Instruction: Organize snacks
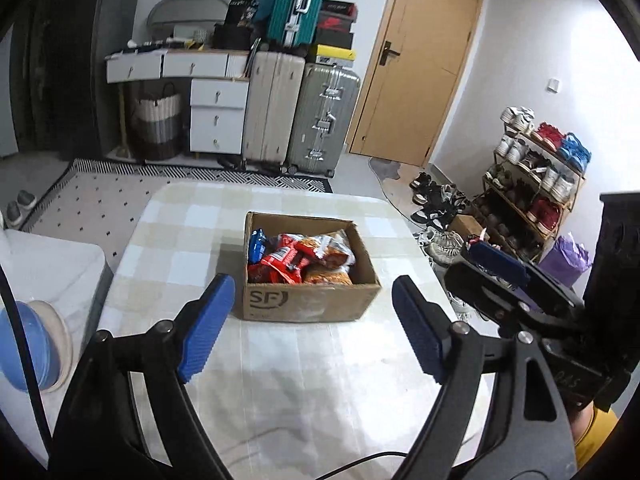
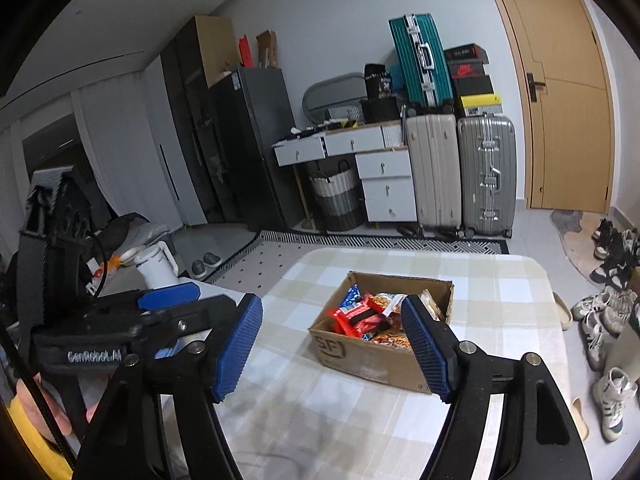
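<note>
An open cardboard box marked SF stands on the checked tablecloth; it holds red, blue and orange snack packets. My left gripper is open and empty, hovering just short of the box's near side. The right gripper shows at the right of the left wrist view. In the right wrist view the box lies ahead with the snack packets inside, and my right gripper is open and empty above the table in front of it. The left gripper appears at the left there.
Beyond the table are suitcases, white drawers, a woven basket and a wooden door. A shoe rack and loose shoes stand right. A blue-and-white bowl and a white jug sit left.
</note>
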Demonstrator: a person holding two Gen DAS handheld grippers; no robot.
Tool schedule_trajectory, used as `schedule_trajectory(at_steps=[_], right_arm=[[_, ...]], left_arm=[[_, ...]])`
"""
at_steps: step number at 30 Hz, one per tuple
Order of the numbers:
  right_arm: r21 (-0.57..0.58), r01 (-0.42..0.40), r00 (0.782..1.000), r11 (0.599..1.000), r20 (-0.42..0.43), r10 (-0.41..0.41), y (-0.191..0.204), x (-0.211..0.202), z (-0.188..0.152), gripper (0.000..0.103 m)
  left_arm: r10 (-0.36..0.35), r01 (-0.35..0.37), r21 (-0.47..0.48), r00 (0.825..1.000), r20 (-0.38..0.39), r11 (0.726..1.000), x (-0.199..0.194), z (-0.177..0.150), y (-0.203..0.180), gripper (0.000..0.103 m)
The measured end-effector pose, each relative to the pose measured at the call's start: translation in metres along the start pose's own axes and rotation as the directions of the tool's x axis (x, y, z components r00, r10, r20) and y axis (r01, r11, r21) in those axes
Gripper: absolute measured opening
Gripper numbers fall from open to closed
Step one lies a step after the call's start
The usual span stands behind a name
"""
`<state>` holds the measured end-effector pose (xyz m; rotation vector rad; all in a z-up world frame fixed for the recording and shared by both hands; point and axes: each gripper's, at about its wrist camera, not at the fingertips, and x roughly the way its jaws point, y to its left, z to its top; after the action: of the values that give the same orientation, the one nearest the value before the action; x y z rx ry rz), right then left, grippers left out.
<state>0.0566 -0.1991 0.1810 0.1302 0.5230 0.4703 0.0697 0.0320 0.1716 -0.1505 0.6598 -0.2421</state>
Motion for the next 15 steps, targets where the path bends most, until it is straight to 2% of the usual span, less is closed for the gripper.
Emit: schedule_trajectory(at_steps=[3, 5, 8, 9, 15], right_arm=[[-0.004, 0.004, 0.999, 1.0, 0.038, -0.004, 0.01, -0.025, -0.002, 0.084], [-0.008, 0.013, 0.997, 1.0, 0.07, -0.012, 0.017, -0.044, -0.006, 0.086], [-0.013, 0.027, 0.995, 1.0, 0.101, -0.025, 0.027, -0.066, -0.016, 0.091], [-0.012, 0.027, 0.993, 1.0, 0.113, -0.026, 0.028, -0.072, -0.019, 0.094], [-0.049, 0.086, 0.982, 0.995, 0.173, -0.076, 0.041, -0.106, -0.053, 0.102]], left_arm=[[0.014, -0.014, 0.003, 0.999, 0.029, 1.0, -0.031, -0.012, -0.011, 0.083], [0.014, -0.014, 0.001, 0.999, 0.045, 1.0, -0.051, -0.02, -0.016, 0.086], [0.057, -0.058, 0.008, 0.994, 0.09, 0.998, -0.081, -0.036, -0.025, 0.096], [0.076, -0.077, 0.011, 0.991, 0.107, 0.997, -0.09, -0.04, -0.027, 0.103], [0.144, -0.157, 0.043, 0.965, 0.219, 0.987, -0.132, -0.076, -0.035, 0.102]])
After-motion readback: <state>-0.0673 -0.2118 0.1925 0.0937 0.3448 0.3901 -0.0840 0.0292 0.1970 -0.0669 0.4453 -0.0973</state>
